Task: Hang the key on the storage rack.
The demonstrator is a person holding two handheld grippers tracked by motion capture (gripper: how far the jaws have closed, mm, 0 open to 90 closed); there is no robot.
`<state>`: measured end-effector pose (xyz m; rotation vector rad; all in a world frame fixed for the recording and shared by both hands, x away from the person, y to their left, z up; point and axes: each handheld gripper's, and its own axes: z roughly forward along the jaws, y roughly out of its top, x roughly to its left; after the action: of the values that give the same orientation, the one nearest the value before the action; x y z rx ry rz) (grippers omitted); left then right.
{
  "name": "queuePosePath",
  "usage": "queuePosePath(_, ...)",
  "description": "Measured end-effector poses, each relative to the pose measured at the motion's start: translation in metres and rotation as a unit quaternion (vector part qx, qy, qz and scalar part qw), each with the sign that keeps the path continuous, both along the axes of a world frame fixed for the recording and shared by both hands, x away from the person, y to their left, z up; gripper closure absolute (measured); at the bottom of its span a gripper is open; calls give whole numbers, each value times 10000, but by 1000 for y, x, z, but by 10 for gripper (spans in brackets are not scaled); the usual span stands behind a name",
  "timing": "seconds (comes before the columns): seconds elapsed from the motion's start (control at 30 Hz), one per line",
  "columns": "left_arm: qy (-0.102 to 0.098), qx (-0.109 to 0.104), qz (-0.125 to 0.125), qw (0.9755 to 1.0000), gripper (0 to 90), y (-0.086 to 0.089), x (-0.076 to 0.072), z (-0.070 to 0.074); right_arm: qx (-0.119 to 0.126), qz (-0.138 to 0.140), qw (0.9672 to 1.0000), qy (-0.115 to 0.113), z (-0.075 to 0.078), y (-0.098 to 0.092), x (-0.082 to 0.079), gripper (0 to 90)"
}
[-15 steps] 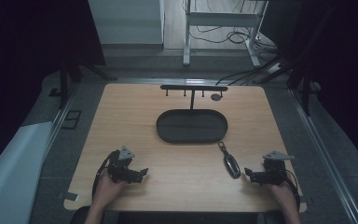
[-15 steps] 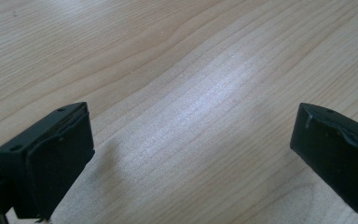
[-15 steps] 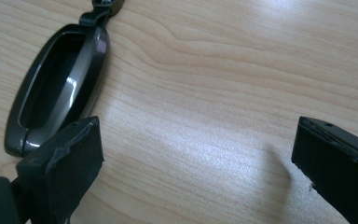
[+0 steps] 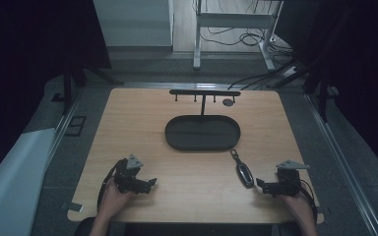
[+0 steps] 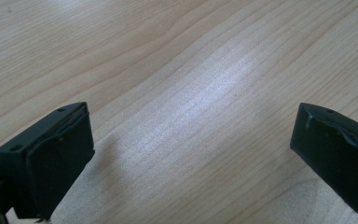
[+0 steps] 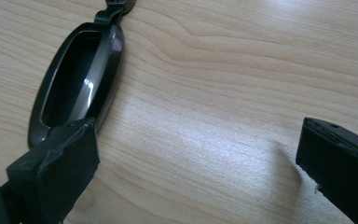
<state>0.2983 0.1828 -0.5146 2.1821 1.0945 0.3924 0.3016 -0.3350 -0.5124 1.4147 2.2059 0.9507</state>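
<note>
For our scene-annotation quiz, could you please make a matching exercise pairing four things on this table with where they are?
Things:
1. key fob
2. tray
3. rack
4. left gripper

Places:
A. at the table's far edge
B. in the middle of the table
C. at the near left, jaws open over bare wood
D. just left of the right gripper

Pairs: 1-D, 2-B, 3-A, 4-C

I see a dim room: grey floor [image 4: 142, 69], a white metal frame [image 4: 231, 19] with tangled cables [image 4: 248, 37] beyond my wooden surface [image 4: 285, 123], dark curtains [image 4: 29, 44] at both sides
</note>
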Motion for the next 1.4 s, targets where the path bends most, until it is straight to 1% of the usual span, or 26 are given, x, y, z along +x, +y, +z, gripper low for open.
queuePosePath(0.03,54,40,-13,10000,0,0,0,-1,-15,7,10000,-36,0,0,0,0)
queuePosePath(0.13,92,71,-43,9999,0,-1,1,-3,2,11,10000,-43,2,-1,-1,0)
queuePosePath(0.2,114,96,-51,9999,0,-1,1,-3,-40,7,10000,-27,4,-1,-1,0)
queuePosePath(0.3,95,111,-41,9999,0,0,1,-3,-11,-5,10000,69,7,1,-2,0)
queuePosePath(0.33,94,103,-30,9999,0,0,1,-3,11,-8,9999,150,9,2,-2,0)
queuePosePath(0.4,93,120,-14,9999,0,1,0,-3,60,82,9995,298,12,4,-1,0)
queuePosePath(0.43,88,130,-6,9999,0,1,0,-3,124,113,9991,379,13,4,-1,0)
queuePosePath(0.47,86,133,-2,9999,0,1,0,-3,123,126,9989,443,14,5,-1,0)
queuePosePath(0.57,63,120,-1,9999,0,1,0,-3,88,214,9989,399,17,7,0,0)
queuePosePath(0.63,57,119,1,9999,0,2,0,-3,20,287,9988,405,17,8,1,0)
queuePosePath(0.73,24,121,-2,9999,0,2,0,-2,-138,405,9978,505,14,10,2,0)
queuePosePath(0.8,17,117,8,9999,0,2,0,-2,-214,473,9973,515,14,12,2,0)
queuePosePath(0.9,17,129,20,9999,0,3,0,-2,-204,522,9967,583,15,14,3,0)
queuePosePath(0.97,10,123,25,9999,0,3,0,-2,-295,602,9958,618,17,17,4,0)
queuePosePath(1.13,-7,159,-12,9999,0,2,0,-2,-322,624,9944,795,24,21,8,0)
queuePosePath(1.27,-7,176,-27,9998,0,2,0,-2,-430,666,9921,972,31,28,13,0)
queuePosePath(1.4,-1,208,-22,9998,0,1,0,-2,-661,687,9882,1196,37,37,21,0)
